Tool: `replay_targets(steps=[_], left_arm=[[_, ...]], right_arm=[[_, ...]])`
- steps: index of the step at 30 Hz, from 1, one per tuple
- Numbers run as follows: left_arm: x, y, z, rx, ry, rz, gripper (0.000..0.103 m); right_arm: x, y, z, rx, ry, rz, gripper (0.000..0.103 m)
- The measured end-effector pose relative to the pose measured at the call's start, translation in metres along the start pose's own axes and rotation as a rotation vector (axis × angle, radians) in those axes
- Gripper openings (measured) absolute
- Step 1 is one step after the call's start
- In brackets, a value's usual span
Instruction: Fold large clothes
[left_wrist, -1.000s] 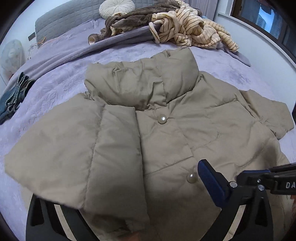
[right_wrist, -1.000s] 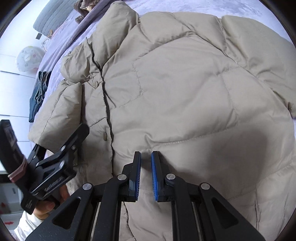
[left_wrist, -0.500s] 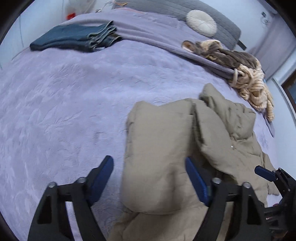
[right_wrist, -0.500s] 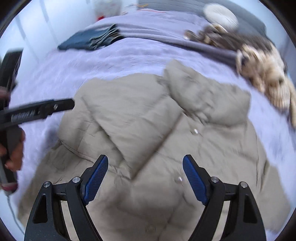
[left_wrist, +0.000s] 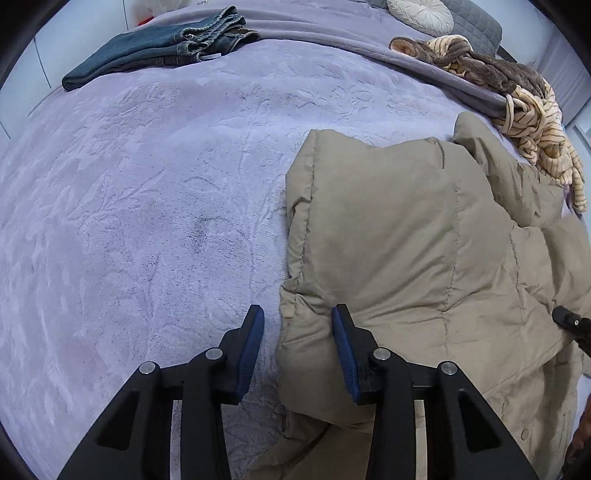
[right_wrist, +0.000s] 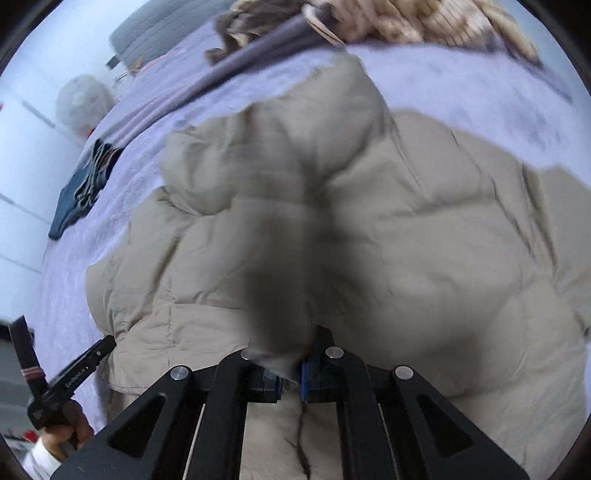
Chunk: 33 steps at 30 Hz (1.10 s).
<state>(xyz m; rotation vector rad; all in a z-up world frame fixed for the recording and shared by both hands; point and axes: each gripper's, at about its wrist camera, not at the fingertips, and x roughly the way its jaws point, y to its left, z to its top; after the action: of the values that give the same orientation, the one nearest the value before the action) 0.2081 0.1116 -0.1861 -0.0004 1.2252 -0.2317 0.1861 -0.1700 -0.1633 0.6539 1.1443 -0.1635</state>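
Note:
A tan puffer jacket (left_wrist: 406, 240) lies on the lilac bedspread (left_wrist: 147, 221), one sleeve folded over its body. My left gripper (left_wrist: 298, 350) is open, its jaws on either side of the jacket's left edge near the sleeve cuff. In the right wrist view the jacket (right_wrist: 406, 221) fills the frame, blurred. My right gripper (right_wrist: 286, 373) is shut on a bunched fold of the jacket, which rises dark and blurred just ahead of the jaws. The left gripper (right_wrist: 103, 349) shows at the lower left of that view, held in a hand.
Folded dark jeans (left_wrist: 159, 40) lie at the far left of the bed. A heap of brown and striped cream clothes (left_wrist: 517, 88) lies at the far right by a round cushion (left_wrist: 419, 14) and grey headboard. A white bag (right_wrist: 83, 99) stands beside the bed.
My right gripper has closed on a fold of the jacket. My left gripper has narrowed and moved in to the jacket's left edge.

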Motion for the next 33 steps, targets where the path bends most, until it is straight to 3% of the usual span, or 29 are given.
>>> replay_targets(steps=[2,4,7,11,15,18,20,22,23,25,27,28,29,30,33], left_arm=[[-0.005,-0.004,0.005,0.017,0.003,0.027,0.042],[-0.016,-0.006,0.008,0.034,-0.013,0.039,0.042],[-0.042,-0.005,0.017,0.05,-0.082,0.001,0.042],[-0.043,-0.016,0.034,0.088,-0.101,0.001,0.042],[-0.006,-0.03,0.036,0.099,-0.033,0.04,0.043],[0.013,-0.036,0.028,0.1,-0.001,0.083,0.055],[0.009,-0.036,0.027,0.098,0.005,0.085,0.055],[-0.001,-0.038,0.027,0.112,0.012,0.085,0.055],[-0.007,-0.039,0.026,0.122,0.011,0.083,0.055],[-0.02,-0.045,0.022,0.146,0.013,0.071,0.055],[-0.034,-0.051,0.017,0.162,0.013,0.056,0.055],[-0.042,-0.057,0.012,0.168,0.016,0.042,0.061],[-0.049,-0.062,0.009,0.169,0.019,0.027,0.087],[-0.057,-0.067,0.005,0.166,0.01,0.009,0.098],[-0.082,-0.088,-0.009,0.167,-0.031,-0.051,0.103]], right_arm=[[0.006,-0.031,-0.004,0.108,0.064,0.021,0.032],[-0.007,-0.056,-0.01,0.198,0.059,0.061,0.037],[-0.039,-0.068,-0.016,0.187,-0.018,0.005,0.037],[-0.062,-0.046,-0.006,0.003,-0.11,-0.015,0.024],[-0.027,-0.014,0.005,-0.166,-0.043,-0.063,0.024],[0.009,-0.025,-0.002,-0.17,0.081,-0.13,0.021],[0.001,-0.039,-0.007,-0.132,0.077,-0.084,0.022],[-0.018,-0.055,-0.012,-0.073,0.079,-0.016,0.031],[-0.03,-0.064,-0.015,-0.037,0.074,0.03,0.045],[-0.052,-0.084,-0.023,0.03,0.066,0.097,0.062],[-0.072,-0.104,-0.034,0.098,0.056,0.136,0.065],[-0.078,-0.112,-0.04,0.122,0.061,0.151,0.065],[-0.084,-0.119,-0.047,0.143,0.067,0.161,0.066],[-0.09,-0.128,-0.056,0.165,0.074,0.169,0.067],[-0.108,-0.151,-0.075,0.213,0.075,0.18,0.071]])
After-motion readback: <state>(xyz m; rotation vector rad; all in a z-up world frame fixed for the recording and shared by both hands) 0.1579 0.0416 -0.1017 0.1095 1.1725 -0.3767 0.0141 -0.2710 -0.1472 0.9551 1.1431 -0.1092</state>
